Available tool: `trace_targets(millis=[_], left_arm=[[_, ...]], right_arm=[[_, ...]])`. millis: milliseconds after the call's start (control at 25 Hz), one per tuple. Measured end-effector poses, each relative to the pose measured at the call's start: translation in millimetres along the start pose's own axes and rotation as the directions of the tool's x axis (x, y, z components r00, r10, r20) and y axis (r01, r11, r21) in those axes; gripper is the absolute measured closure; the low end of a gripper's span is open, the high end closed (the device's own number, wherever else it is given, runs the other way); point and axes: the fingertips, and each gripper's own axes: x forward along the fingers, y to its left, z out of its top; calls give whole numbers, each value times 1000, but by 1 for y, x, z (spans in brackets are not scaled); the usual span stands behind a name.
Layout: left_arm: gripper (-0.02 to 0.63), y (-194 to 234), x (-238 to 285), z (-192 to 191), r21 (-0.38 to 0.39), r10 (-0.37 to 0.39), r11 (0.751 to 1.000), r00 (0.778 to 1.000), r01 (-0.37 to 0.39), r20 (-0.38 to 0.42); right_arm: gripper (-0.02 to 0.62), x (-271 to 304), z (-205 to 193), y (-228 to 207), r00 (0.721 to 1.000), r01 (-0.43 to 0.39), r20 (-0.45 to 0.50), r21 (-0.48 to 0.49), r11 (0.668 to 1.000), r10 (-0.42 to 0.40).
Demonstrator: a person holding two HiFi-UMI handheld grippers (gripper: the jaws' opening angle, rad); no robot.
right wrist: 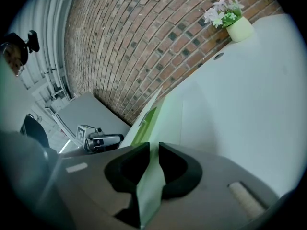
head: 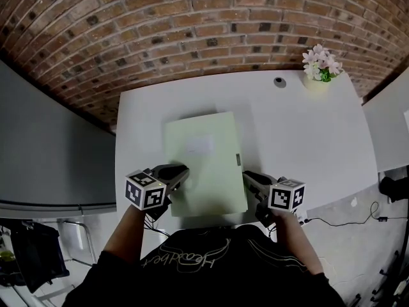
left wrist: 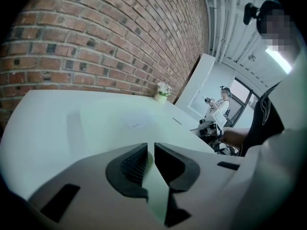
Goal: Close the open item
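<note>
A pale green folder (head: 203,165) lies flat on the white table (head: 307,139). It is well apart from the flower pot (head: 317,78), on the side of the pot where the person stands, and more to the person's left. The folder is long one way. One short end points up toward the flower pot's end of the table, and the other short end is the one far from the pot, close to the person.

Both grippers are at that far-from-the-pot end. The left gripper (head: 181,174) is on the corner that is farthest from the flower pot. Its jaws are squeezed onto a thin green edge of the folder. The right gripper (head: 249,178) is on the long side that faces the flower pot. Its jaws also pinch a thin green bit of the folder.

A small clasp (head: 238,160) sits on that same pot-facing side, just past the right gripper toward the pot. So the right gripper is the nearer one to the clasp. Seen from the right gripper, a darker green strip shows along this side, so I think the cover is up a little there. I think this is the side that must be pushed down to shut it, while the left gripper holds the other side steady.
</note>
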Motion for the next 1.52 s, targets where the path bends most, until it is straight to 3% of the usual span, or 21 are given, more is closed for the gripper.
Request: trace_targets(millis=[400,1000,1280,1440,1520], left_arm=[[563,0,7,-6,98,105,990,991,-97,-78],[580,4,18,-14,236,283,941,944,-240,-169],[580,6,20,-15,237,302,938,934,-254,-193],[581,5,20,-17,246,307,935,932,-257,-193],[581,5,20,-17,243,303,936,933,-254,-193]], right_arm=[[532,-1,-2,-3,1000,-4,10,31,1000,4],[535,-9,-2,-12,999,6,36,60,998,-8],[535,-14,9,-5,996,-26,93,82,996,19],[537,-7,19,-1,995,-37,94,46,998,32],[591,-1,23,6,994,-57,95,46,997,52]])
